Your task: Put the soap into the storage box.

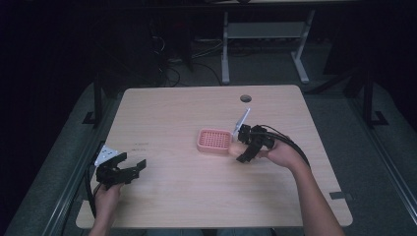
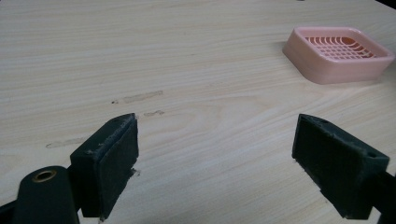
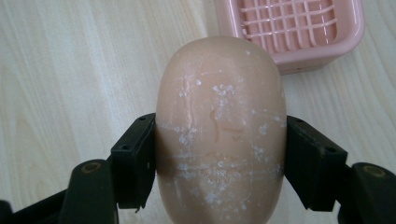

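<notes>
Currently the right gripper (image 3: 219,154) is clamped on a bar of soap (image 3: 220,126), one black jaw pressed to each long side. The soap is tan-pink, oval, its top scuffed with white flecks and scratches. In the high view the right gripper (image 1: 244,149) sits just right of the pink soap dish (image 1: 214,141), with the soap (image 1: 236,149) at the dish's right edge; whether soap and dish touch cannot be told from here. In the right gripper view the soap's far end overlaps the near rim of the soap dish (image 3: 348,39), hiding part of it. The dish has a slotted grid insert.

The right hand (image 1: 281,155) wraps the gripper body, black cable looping off toward the forearm. A grey plate (image 1: 241,119) sticks up from the gripper's top.

The left gripper (image 1: 133,168) rests near the left front of the wooden table (image 1: 196,196), well apart from the dish, held by the left hand (image 1: 106,196). In the left gripper view the left gripper (image 2: 215,158) has its jaws spread wide with bare tabletop between them. The soap dish (image 2: 327,67) shows far off at upper right. Faint scuff marks (image 2: 140,97) lie on the tabletop ahead of the jaws.

A round cable hole (image 1: 246,98) sits near the table's far edge. Beyond the table stand white desk legs (image 1: 225,49) on grey floor, with loose cables (image 1: 172,73) in shadow.
</notes>
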